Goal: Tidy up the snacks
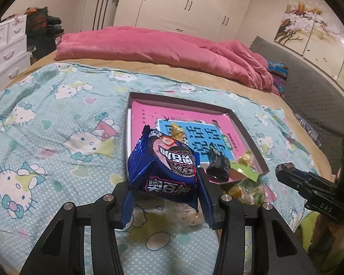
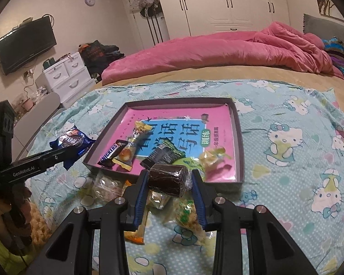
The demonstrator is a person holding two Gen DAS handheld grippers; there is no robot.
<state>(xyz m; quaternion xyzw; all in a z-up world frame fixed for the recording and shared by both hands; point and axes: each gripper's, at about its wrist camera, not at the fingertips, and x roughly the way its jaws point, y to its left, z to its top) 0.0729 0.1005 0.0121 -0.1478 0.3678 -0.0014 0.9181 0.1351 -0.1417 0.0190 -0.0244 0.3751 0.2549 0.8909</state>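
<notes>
While the left gripper (image 1: 166,197) clamps one blue cookie packet (image 1: 169,167), the right gripper's (image 2: 169,183) jaws grip one brown roll (image 2: 167,180).

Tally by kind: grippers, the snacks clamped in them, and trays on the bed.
Grippers: 2, left gripper and right gripper
Held snacks: 2, blue cookie packet and brown cake roll
Trays: 1, tray
Total: 5

pink quilt (image 2: 229,50) lying bunched across the bed | cartoon-cat sheet (image 1: 57,123) covering the near side | television (image 2: 26,44) hanging on the wall | white drawers (image 2: 66,78) standing beneath | wardrobe (image 1: 185,2) standing shut behind
</notes>
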